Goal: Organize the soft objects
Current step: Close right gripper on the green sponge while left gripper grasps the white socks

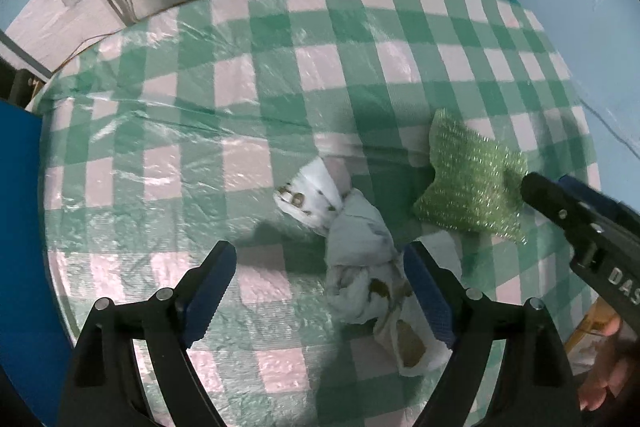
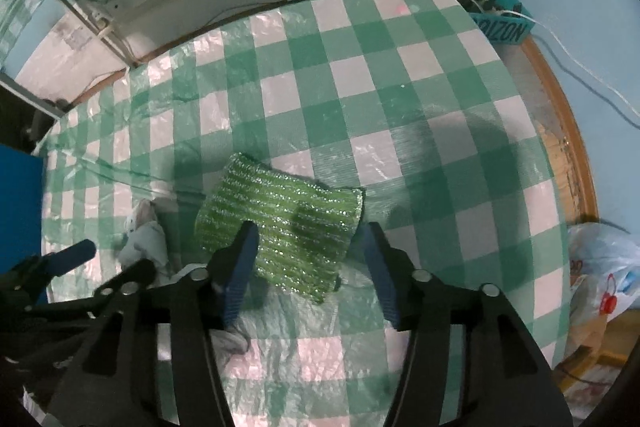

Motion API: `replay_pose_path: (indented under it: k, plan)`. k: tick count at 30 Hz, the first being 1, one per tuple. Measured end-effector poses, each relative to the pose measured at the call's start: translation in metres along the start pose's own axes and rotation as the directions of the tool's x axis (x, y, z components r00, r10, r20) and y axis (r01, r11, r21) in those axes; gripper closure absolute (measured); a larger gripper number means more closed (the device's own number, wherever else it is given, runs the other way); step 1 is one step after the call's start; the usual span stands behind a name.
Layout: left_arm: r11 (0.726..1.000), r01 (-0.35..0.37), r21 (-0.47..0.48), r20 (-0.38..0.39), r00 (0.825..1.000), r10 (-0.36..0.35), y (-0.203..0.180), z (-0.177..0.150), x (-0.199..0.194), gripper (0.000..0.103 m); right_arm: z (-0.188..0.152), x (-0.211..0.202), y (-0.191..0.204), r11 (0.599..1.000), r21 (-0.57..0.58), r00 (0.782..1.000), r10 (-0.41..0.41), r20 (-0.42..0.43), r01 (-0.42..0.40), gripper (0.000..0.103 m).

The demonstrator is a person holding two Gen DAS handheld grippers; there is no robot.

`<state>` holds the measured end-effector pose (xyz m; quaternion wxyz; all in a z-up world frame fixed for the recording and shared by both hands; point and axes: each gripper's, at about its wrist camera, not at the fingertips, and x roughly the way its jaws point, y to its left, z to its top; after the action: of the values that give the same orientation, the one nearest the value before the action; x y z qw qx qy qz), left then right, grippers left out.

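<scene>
Green sparkly scrubber (image 2: 280,223) lies on checked tablecloth (image 2: 400,107), w/ crumpled white cloth (image 1: 360,259) just beside it. Left gripper (image 1: 320,291) wide open over the cloth, holding nothing. Right gripper (image 2: 308,263) part open above scrubber, not gripping. Plastic bag (image 2: 604,267) off table edge.

The left claw (image 1: 320,291) hangs with jaws wide over a crumpled white cloth (image 1: 360,247) on the checked counter (image 1: 260,87); a green sponge (image 1: 472,179) lies beside it.
</scene>
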<state>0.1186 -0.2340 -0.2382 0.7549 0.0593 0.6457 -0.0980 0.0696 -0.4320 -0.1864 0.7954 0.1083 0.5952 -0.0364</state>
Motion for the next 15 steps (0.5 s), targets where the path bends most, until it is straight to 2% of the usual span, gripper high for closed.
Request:
replay_pose_path:
  k: [3,5,7,9,15]
  plan:
    - [1.000,0.014,0.013,-0.012,1.000,-0.014,-0.005,-0.002,0.009,0.017,0.000,0.002,0.004,1.000,-0.018,1.000,-0.007,-0.006,0.007,0.039]
    - [1.000,0.019,0.024,-0.010,1.000,-0.019,-0.006,-0.003,0.011,0.024,-0.002,0.002,0.003,1.000,-0.030,1.000,-0.008,-0.008,0.008,0.038]
    - [0.999,0.045,0.029,-0.014,0.999,-0.045,-0.006,-0.004,0.013,0.041,-0.002,0.004,0.005,0.999,-0.048,1.000,-0.017,-0.007,0.017,0.036]
    - [0.999,0.043,0.027,-0.006,0.999,-0.043,-0.006,-0.004,0.011,0.064,-0.002,0.006,0.009,0.997,-0.068,1.000,-0.027,-0.004,0.027,0.036]
    - [0.999,-0.011,0.030,0.016,1.000,0.010,0.005,-0.006,0.007,0.067,0.002,0.021,0.027,0.990,-0.125,0.998,-0.058,-0.004,0.058,0.035]
